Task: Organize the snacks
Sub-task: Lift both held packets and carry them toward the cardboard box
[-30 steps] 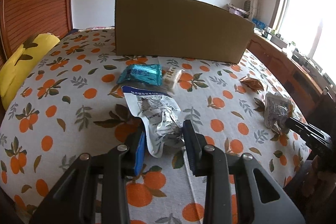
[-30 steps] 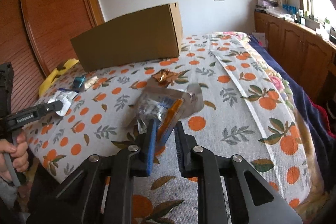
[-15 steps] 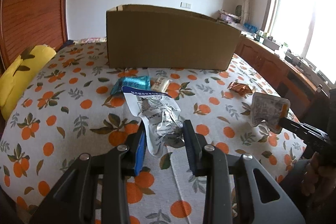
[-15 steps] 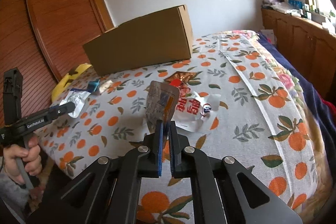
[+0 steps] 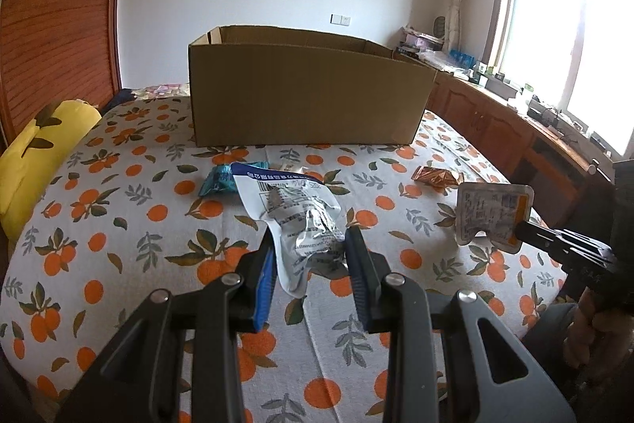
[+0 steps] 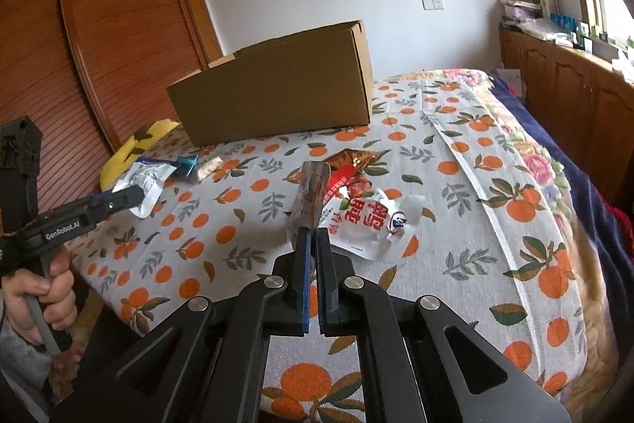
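**Right wrist view: both tools lift a packet clear of the bedspread**

Right wrist view shows the right gripper [image 6: 313, 236] pressed together on the bottom edge of a flat clear-and-orange snack pouch [image 6: 313, 185], which stands upright above the orange-print bedspread [image 6: 495, 185]. Its jaws have just been closing, with the pouch between them. Just right of it a white packet with red characters [image 6: 372, 221] lies on the cloth, touching a red wrapper behind it.

At the left, the left gripper [image 5: 311, 260] pinches the crumpled lower end of a silver-and-white foil bag [image 5: 293, 209], held up in the air over the bed. A teal packet [image 5: 220, 181] sits beyond it, and a copper wrapper [image 5: 436, 177] to the right. The open cardboard box [image 5: 309, 94] stands at the far side, well apart from both tools.

These packets look light, thin and limp, and the film looks slippery, so I'd judge a seam or a bunched corner the safest hold; a flat face may slide.

A second ago the right jaws stood apart around the pouch lying flat, and the white packet beneath it was hidden. The foil bag now hangs higher, and the box's open top has come into sight.
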Tool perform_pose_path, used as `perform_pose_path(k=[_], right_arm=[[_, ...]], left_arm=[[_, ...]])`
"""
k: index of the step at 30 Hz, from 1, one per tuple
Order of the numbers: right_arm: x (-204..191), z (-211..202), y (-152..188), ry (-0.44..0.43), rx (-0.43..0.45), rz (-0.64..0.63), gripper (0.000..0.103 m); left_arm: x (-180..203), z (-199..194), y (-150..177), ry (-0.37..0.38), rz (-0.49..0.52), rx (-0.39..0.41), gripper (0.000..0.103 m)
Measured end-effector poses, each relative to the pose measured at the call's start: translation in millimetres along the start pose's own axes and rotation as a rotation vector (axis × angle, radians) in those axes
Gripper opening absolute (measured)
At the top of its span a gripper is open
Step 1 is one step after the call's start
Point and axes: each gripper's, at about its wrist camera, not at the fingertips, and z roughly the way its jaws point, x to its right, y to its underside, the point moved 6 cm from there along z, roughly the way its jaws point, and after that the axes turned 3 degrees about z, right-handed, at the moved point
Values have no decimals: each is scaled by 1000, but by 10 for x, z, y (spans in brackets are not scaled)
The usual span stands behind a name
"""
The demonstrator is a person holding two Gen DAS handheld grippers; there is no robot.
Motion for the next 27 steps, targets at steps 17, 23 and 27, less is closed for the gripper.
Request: perform_pose_path(k=[17, 23, 27], right_arm=[[-198, -99, -196, 26, 38, -82, 0], [-299, -91, -304, 43, 34, -140, 0], [-355, -125, -425, 49, 37, -172, 0]], left_arm=[[-10, -122, -34, 8, 5, 23, 31], [-19, -173, -35, 13, 9, 27, 31], [-17, -193, -101, 24, 12, 36, 31]])
